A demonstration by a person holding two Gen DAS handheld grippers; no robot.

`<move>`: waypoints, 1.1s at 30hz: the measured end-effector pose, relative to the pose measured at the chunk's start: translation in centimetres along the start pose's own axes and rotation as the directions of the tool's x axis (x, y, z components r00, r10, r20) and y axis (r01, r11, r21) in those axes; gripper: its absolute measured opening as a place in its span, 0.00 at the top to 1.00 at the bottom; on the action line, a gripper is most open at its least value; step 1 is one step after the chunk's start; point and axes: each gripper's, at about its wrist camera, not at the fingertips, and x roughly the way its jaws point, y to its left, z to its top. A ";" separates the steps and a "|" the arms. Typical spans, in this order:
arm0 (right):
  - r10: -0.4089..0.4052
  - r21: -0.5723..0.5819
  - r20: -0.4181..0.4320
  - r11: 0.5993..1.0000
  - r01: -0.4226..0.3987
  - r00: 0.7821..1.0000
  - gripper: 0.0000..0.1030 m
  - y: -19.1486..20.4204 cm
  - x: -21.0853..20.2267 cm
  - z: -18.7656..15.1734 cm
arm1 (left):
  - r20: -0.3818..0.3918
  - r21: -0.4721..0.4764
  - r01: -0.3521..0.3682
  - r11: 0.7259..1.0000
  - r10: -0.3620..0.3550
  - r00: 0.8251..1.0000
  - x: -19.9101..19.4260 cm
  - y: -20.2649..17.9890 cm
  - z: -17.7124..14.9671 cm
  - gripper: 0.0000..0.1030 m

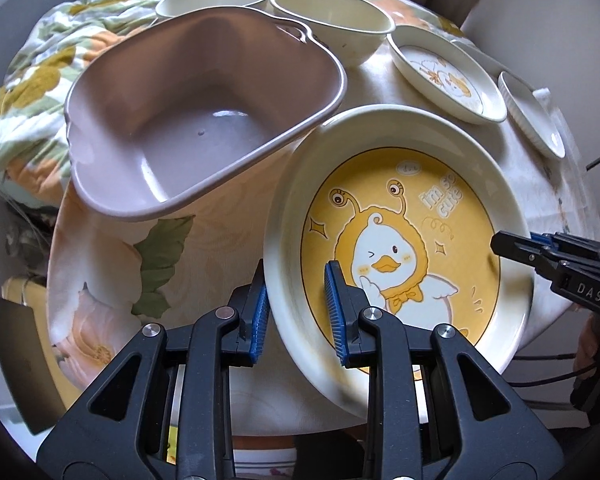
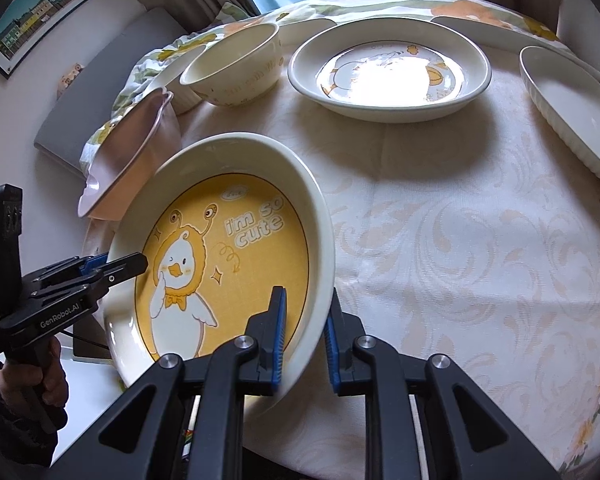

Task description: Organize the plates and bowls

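Yellow duck plate [image 2: 228,256] held tilted above the table [image 2: 460,240], gripped from both sides. Left gripper [image 1: 296,312]: blue pads straddle the rim at the plate's 9 o'clock, clamped. Right gripper [image 2: 304,340]: pads pinch the rim at its 4 o'clock, clamped. Pink tub [image 1: 188,120] just beside the plate at 10 o'clock. Cream bowl [image 2: 232,68] at 12 o'clock beyond it, second duck plate [image 2: 388,76] at 1 o'clock, white ribbed dish [image 2: 572,112] at 2 o'clock, all resting on the cloth.
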 end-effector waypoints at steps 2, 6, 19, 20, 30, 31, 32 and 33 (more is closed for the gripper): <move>0.003 0.010 -0.002 1.000 -0.003 1.000 0.83 -0.1 0.1 0.1 | -0.015 -0.002 -0.005 1.000 0.005 1.000 0.3 -0.1 0.2 0.77; -0.005 0.015 0.004 1.000 0.005 1.000 0.71 0.1 0.2 0.1 | -0.030 -0.014 -0.024 1.000 0.024 0.999 0.4 -0.3 0.5 0.76; 0.027 -0.004 0.016 1.000 -0.027 1.000 0.50 -0.6 -1.3 -0.5 | -0.006 -0.042 -0.089 0.995 0.089 0.996 0.2 -2.7 -0.3 0.19; 0.029 -0.006 0.019 1.000 -0.029 0.999 0.50 -0.7 -1.6 -0.7 | -0.001 -0.052 -0.094 0.994 0.094 0.996 -0.1 -2.9 -0.4 0.19; 0.051 -0.004 0.169 0.999 -0.051 0.984 0.50 -4.2 -11.4 -2.0 | 0.199 -0.008 -0.075 0.997 0.075 0.977 -11.2 -11.1 -0.5 0.19; 0.051 -0.005 0.186 0.999 -0.051 0.981 0.50 -4.6 -12.5 -2.2 | 0.229 0.010 -0.070 0.997 0.066 0.971 -12.4 -12.2 -0.2 0.19; 0.052 -0.006 0.203 0.999 -0.052 0.978 0.49 -5.1 -13.6 -2.3 | 0.261 0.030 -0.067 0.997 0.056 0.964 -13.6 -13.4 0.0 0.18; 0.057 -0.003 0.224 0.998 -0.057 0.973 0.47 -5.6 -14.8 -2.5 | 0.295 0.055 -0.061 0.997 0.042 0.954 -14.9 -15.0 0.6 0.11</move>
